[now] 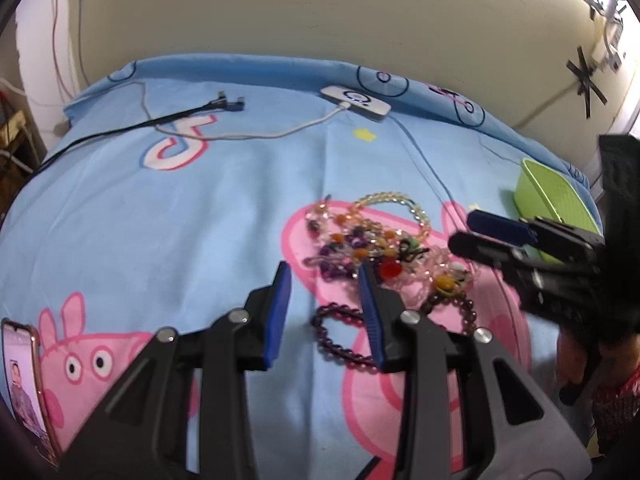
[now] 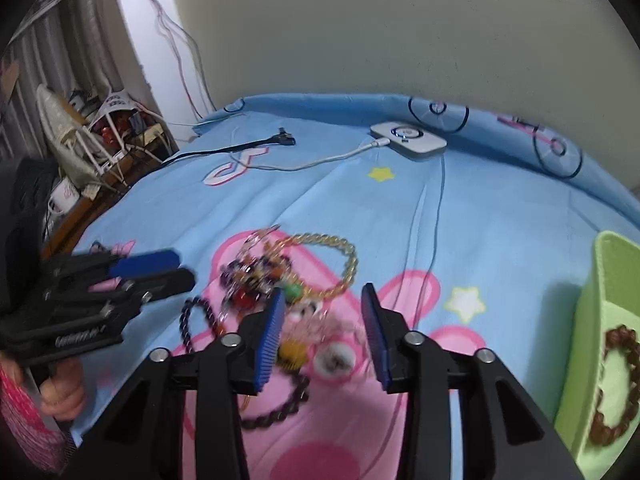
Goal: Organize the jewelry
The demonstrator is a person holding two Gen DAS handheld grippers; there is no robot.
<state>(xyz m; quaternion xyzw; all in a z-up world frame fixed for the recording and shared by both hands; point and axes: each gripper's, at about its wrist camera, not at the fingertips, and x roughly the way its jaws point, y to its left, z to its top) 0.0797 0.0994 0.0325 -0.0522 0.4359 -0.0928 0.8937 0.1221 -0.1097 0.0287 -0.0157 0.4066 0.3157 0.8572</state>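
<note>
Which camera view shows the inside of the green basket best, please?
The right wrist view: it looks into the green basket, where a brown bead bracelet lies. The left wrist view shows only its outer wall and rim.

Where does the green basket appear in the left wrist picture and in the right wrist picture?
Left wrist view: the green basket is at the right edge, behind the right gripper.
Right wrist view: the green basket fills the right edge, with a brown bead bracelet inside.
Shared landmark: the white charger near the wall.
</note>
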